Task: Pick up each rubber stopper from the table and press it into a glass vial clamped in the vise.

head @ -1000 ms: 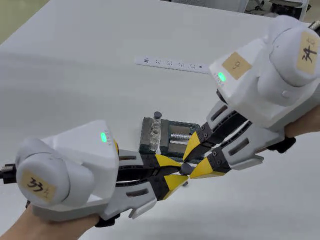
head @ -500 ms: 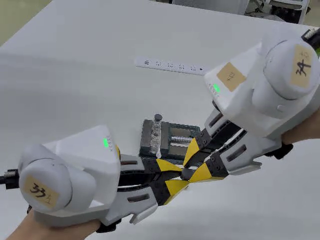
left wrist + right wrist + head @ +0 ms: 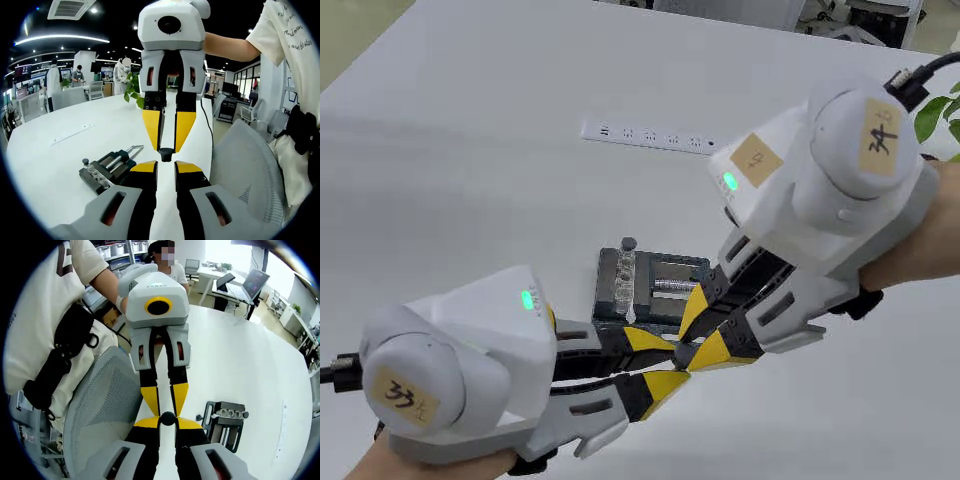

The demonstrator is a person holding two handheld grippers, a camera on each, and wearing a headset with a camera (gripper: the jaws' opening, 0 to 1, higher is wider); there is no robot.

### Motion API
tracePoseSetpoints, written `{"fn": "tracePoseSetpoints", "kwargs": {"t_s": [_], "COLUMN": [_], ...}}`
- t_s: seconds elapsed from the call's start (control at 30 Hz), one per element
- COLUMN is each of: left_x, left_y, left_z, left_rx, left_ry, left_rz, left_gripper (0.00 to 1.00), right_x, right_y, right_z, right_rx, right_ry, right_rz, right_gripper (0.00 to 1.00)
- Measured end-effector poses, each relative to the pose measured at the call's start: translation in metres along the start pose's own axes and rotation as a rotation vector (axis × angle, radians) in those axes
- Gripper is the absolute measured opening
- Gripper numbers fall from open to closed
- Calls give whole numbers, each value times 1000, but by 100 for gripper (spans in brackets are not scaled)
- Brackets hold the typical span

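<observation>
Our right tongs (image 3: 168, 423) are closed on a small dark rubber stopper (image 3: 168, 417), above the tabletop (image 3: 470, 170). Our left tongs (image 3: 166, 169) face them tip to tip, with the jaws slightly apart and holding nothing, just beside the stopper. The vise (image 3: 665, 282) with a glass vial (image 3: 624, 280) stands near, behind the tips.

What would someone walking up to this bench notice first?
The two tools meet tip to tip over the near edge of the white table. The right tool pinches a small dark rubber stopper just ahead of the left tool, whose jaws stand slightly apart. Just beyond them sits the vise, with a row of glass vials clamped in it.
</observation>
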State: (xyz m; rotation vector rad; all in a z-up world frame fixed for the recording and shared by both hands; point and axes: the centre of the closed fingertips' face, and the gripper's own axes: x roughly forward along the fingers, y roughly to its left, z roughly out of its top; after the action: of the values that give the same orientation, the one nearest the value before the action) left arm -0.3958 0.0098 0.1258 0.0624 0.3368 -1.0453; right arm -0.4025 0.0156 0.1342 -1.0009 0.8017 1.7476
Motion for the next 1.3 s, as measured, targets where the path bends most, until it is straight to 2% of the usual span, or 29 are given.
{"fn": "tracePoseSetpoints", "kwargs": {"t_s": [0.1, 0.17, 0.2, 0.27, 0.33, 0.4, 0.5, 0.6, 0.7, 0.77, 1.03, 1.3], "left_x": [-4, -8, -9, -11, -14, -17, -21, -24, -25, -25, -23, -21], "left_y": [6, 11, 14, 20, 24, 31, 41, 49, 55, 60, 77, 87], "left_z": [-4, -7, -8, -13, -16, -20, -25, -30, -32, -36, -43, -44], "left_rx": [-5, 15, 20, 2, -1, -14, -31, -47, -49, -65, -78, -111], "left_ry": [10, 3, -1, 19, 24, 34, 41, 48, 49, 65, 71, 64], "left_rz": [21, 40, 49, 58, 64, 95, 137, 162, 178, 193, 236, 239], "left_gripper": [19, 27, 30, 36, 38, 44, 54, 65, 72, 79, 99, 99], "right_x": [-4, -5, -5, -6, -7, -7, -7, -5, -3, 2, 21, 35], "right_y": [-7, -15, -20, -30, -43, -57, -68, -85, -97, -106, -133, -158], "right_z": [1, -1, -2, -5, -7, -10, -8, -11, -13, -16, -32, -43], "right_rx": [18, 46, 65, 76, 89, 96, 98, 96, 83, 78, 51, 23], "right_ry": [0, 9, 11, 13, 12, 13, 24, 32, 53, 63, 115, 145], "right_rz": [-17, -24, -38, -53, -78, -96, -119, -133, -152, -151, -147, -123], "right_gripper": [6, 6, 6, 6, 6, 6, 6, 6, 6, 6, 6, 5]}}
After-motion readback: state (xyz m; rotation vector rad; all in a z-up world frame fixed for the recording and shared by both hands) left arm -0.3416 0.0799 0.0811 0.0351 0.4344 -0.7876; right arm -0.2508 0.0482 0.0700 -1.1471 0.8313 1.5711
